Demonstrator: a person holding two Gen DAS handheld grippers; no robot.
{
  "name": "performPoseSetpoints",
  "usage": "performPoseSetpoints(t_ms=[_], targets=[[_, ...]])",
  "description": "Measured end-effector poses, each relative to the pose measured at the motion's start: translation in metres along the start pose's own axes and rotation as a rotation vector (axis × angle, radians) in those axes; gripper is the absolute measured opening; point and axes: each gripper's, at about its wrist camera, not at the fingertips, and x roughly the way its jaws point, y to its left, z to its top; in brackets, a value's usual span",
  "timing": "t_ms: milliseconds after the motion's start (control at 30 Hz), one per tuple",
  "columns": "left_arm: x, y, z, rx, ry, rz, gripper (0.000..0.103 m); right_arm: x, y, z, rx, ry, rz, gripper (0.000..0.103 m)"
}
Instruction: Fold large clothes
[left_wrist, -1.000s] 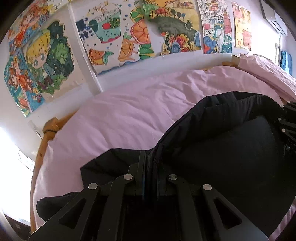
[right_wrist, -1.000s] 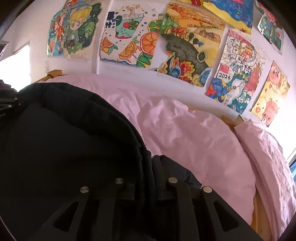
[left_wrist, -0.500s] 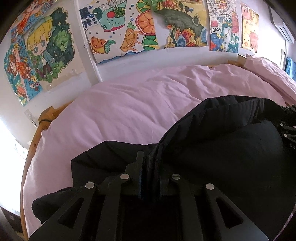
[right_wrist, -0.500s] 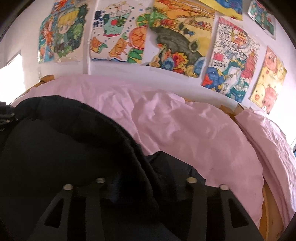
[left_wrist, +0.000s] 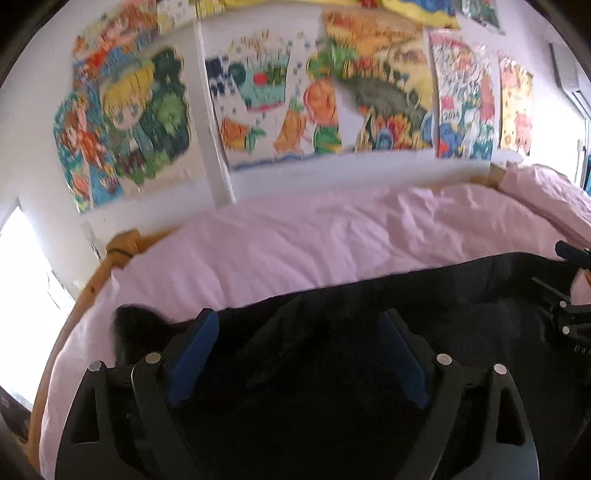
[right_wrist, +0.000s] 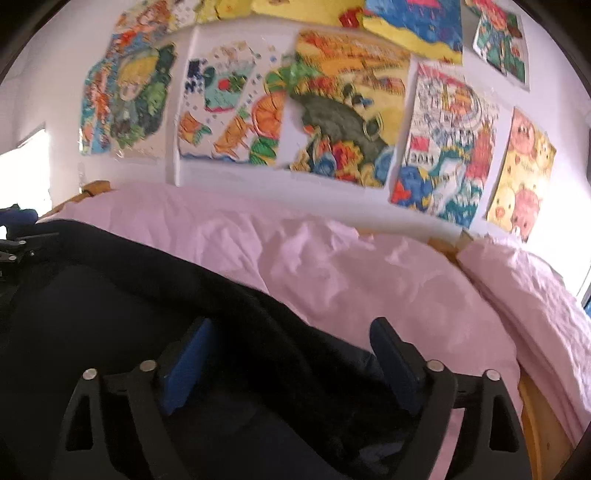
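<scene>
1. Left gripper (left_wrist: 297, 325): jaws spread wide, blue pads (left_wrist: 194, 354) exposed; nothing is gripped.
2. Right gripper (right_wrist: 291, 332): jaws likewise spread wide, nothing clamped.
3. Black garment (left_wrist: 369, 332): found beneath and between both sets of fingers, spread on the pink bedding (left_wrist: 295, 251), its far edge just ahead of the fingertips.
4. Pillow (right_wrist: 535, 288): seen ahead and to the right of the right gripper.
5. Drawings (right_wrist: 332, 103): taped on the wall beyond the bed.
</scene>
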Motion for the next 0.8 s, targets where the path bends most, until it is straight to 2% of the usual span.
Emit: performPoseSetpoints(t_ms=[133,200,267,433,533,667,800], targets=[[-0.015,-0.009,-0.013,0.016,-0.072,0.019,0.086,-0.020,0.000,-0.002,0.044,-0.022,0.013,0.096],[-0.019,-0.014,-0.027,0.051,-0.106,0.001,0.091,-0.030,0.004,-0.009,0.022,-0.036,0.031,0.103],[-0.017,-0.022,-0.036,0.094,-0.118,-0.001,0.091,-0.029,0.012,-0.015,-0.008,-0.017,0.051,0.103],[0.013,-0.036,-0.039,0.142,-0.063,0.018,0.092,0.004,0.035,-0.022,-0.103,0.038,0.028,0.103],[0.035,-0.033,-0.035,0.127,0.002,0.016,0.093,0.033,0.028,-0.020,-0.064,0.103,-0.003,0.103],[0.060,-0.023,-0.037,0.073,0.075,-0.020,0.101,0.060,0.012,-0.029,0.024,0.176,0.012,0.103],[0.073,-0.018,-0.043,0.043,0.097,-0.053,0.102,0.073,0.014,-0.041,0.039,0.209,0.022,0.103]])
